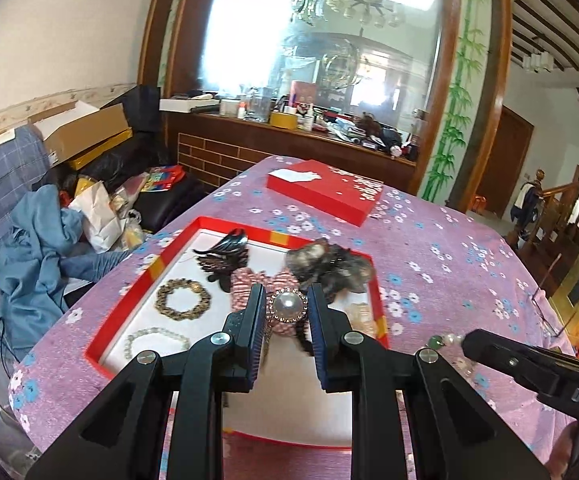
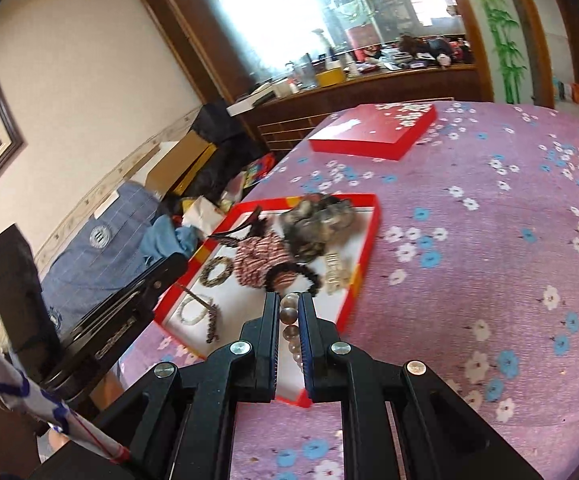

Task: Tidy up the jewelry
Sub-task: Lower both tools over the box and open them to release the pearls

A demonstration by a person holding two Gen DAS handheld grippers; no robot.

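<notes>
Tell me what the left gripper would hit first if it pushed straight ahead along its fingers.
Probably the grey fluffy hair piece at the far end of the red tray. The left gripper is clamped on a pearl-centred ornament, so that would likely touch first; depth is unclear.

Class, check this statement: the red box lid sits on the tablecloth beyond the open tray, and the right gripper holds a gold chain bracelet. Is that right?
Not quite. The right gripper is shut on a bead string, as the right wrist view shows; the gold chain bracelet lies in the tray. The red box lid does sit beyond it.
</notes>
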